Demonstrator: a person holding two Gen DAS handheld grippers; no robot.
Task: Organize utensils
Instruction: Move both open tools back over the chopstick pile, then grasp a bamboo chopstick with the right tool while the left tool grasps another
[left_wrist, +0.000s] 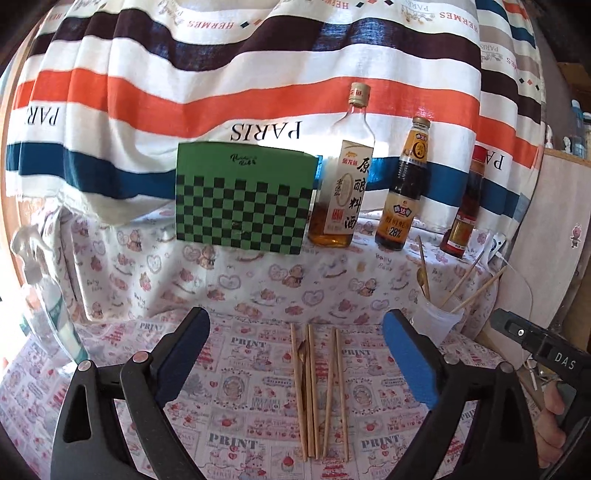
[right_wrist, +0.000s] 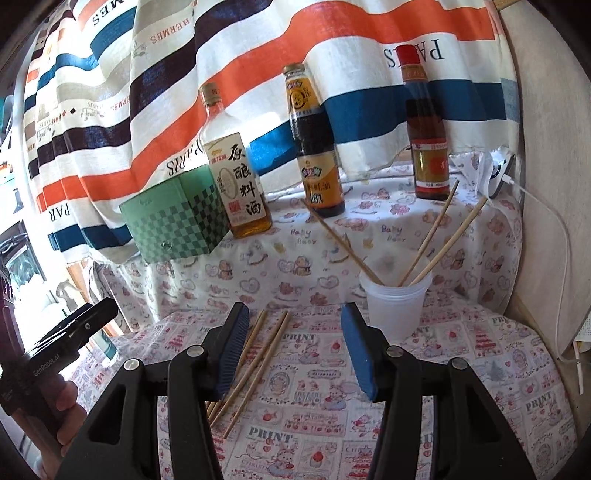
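Several wooden chopsticks (left_wrist: 319, 391) lie side by side on the printed cloth, with a small gold spoon (left_wrist: 302, 354) among them. My left gripper (left_wrist: 295, 354) is open and empty, its blue pads either side of the bundle, just above it. A translucent plastic cup (right_wrist: 395, 306) holds three chopsticks (right_wrist: 439, 243) leaning outward; in the left wrist view the cup (left_wrist: 437, 321) also holds a gold spoon. My right gripper (right_wrist: 295, 354) is open and empty, left of the cup. The loose chopsticks (right_wrist: 255, 362) lie by its left pad.
At the back stand a green checkered box (left_wrist: 242, 199), a cooking wine bottle (left_wrist: 345, 184), a dark sauce bottle (left_wrist: 404, 192) and a red-capped bottle (left_wrist: 465, 206) before a striped curtain. A spray bottle (left_wrist: 44, 295) stands at the left. A white cable (right_wrist: 546, 236) runs along the right wall.
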